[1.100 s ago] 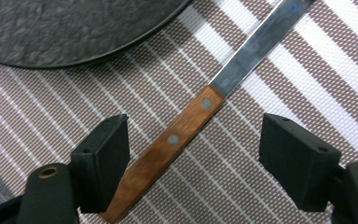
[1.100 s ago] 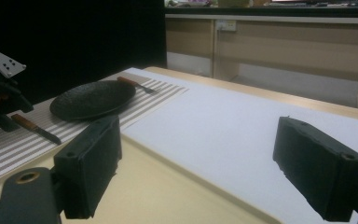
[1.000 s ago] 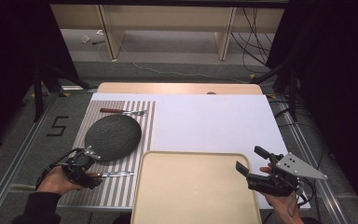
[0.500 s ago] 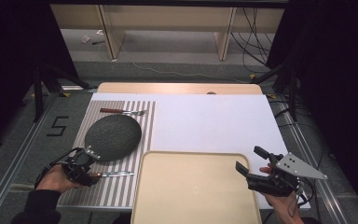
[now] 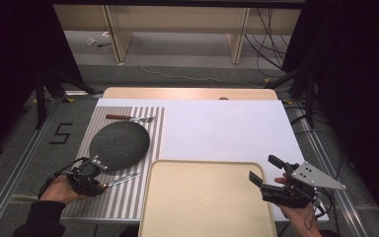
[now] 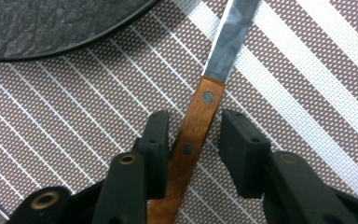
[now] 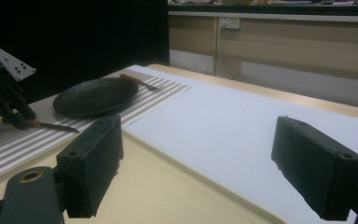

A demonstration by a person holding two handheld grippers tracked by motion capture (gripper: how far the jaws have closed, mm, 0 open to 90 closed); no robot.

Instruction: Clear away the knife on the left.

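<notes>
**Knife straddled, not yet gripped**

Nearest you, your right gripper [image 5: 262, 173] hangs over the right edge of the tray [image 5: 207, 202], its jaws spread wide with nothing between them. The tray is bare, so nothing has been loaded yet, as far as the pictures show.

On your left, your left gripper [image 6: 194, 135] sits low on the striped mat [image 5: 128, 197] with its 2 jaws on either side of the knife [image 6: 200, 116]. One jaw touches the wooden handle; the other stands apart from it, so the gripper is partly open and has no hold yet. The blade points away toward the tray. Closing on the handle looks like your next step, with the lift after that.

Just beyond the knife lies the dark plate [image 5: 119, 143], and past it the fork [image 5: 128, 117] near the mat's far edge. Both look untouched.
</notes>
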